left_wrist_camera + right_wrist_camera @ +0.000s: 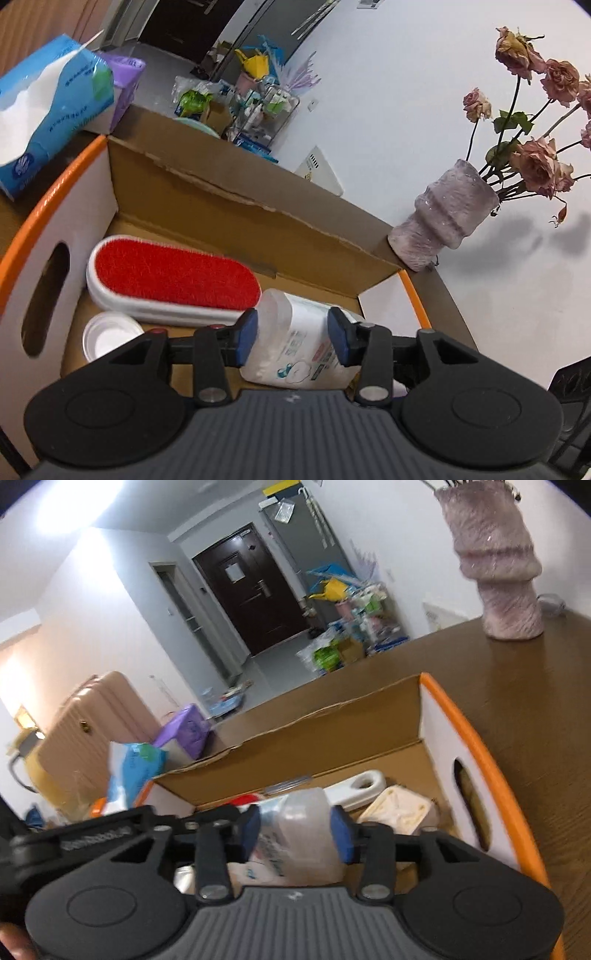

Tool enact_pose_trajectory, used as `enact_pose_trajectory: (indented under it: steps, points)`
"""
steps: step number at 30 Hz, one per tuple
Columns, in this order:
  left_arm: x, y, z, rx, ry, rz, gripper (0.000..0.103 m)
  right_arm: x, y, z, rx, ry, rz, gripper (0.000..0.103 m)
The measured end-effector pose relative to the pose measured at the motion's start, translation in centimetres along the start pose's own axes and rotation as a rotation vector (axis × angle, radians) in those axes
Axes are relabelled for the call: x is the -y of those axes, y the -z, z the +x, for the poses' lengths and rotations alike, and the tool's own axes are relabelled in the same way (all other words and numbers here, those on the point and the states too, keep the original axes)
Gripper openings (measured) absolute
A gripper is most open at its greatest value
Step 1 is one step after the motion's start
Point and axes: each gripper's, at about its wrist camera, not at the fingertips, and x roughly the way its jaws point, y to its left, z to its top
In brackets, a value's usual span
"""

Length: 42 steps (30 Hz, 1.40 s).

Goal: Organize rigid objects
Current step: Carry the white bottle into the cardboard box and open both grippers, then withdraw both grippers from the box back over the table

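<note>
Both tongs — left tongs (291, 338) and right tongs (294, 834) — pinch one plastic bottle (299, 343) inside the cardboard box (236, 206); one red brush (173, 277) lies beyond, one vase (443, 218) far right.

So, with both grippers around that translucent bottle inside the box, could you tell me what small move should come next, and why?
Probably open the left gripper and draw it back. The bottle already lies low in the cardboard box beside the red brush, and the right gripper brackets it too.
</note>
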Motion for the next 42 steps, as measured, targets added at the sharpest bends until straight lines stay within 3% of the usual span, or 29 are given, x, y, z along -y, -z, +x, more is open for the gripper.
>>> enact_pose_trajectory:
  steps: [4, 8, 15, 22, 24, 27, 31, 36, 42]
  points:
    - [0.2, 0.0, -0.1, -0.009, -0.022, 0.02, 0.047, -0.7, 0.4, 0.5, -0.021, 0.023, -0.043, 0.051]
    - [0.3, -0.4, -1.7, -0.001, -0.059, 0.034, 0.056, -1.4, -0.5, -0.7, -0.003, 0.019, -0.064, 0.055]
    - [2.3, -0.7, -7.7, 0.056, -0.145, 0.174, 0.073, -2.3, -2.3, -6.8, 0.069, 0.016, -0.119, 0.067]
    - [4.7, 2.2, -14.3, 0.18, -0.265, 0.344, 0.091, -2.7, -1.0, -12.6, 0.083, -0.011, -0.2, 0.079]
    - [5.0, 3.4, -15.6, 0.215, -0.305, 0.365, 0.101, -2.6, -0.2, -13.9, 0.094, 0.001, -0.228, 0.084]
    - [5.4, 5.3, -16.5, 0.232, -0.361, 0.408, 0.102, -3.0, 2.0, -15.3, 0.113, 0.059, -0.327, 0.088]
    - [5.9, 7.8, -17.8, 0.292, -0.357, 0.444, 0.103, -2.9, 4.8, -16.7, 0.134, 0.097, -0.427, 0.089]
    - [6.4, 10.3, -19.2, 0.384, -0.316, 0.473, 0.103, -3.0, 7.4, -19.0, 0.271, 0.125, -0.488, 0.094]
    - [6.7, 11.8, -20.8, 0.406, -0.298, 0.499, 0.103, -3.3, 8.4, -21.2, 0.328, 0.131, -0.443, 0.099]
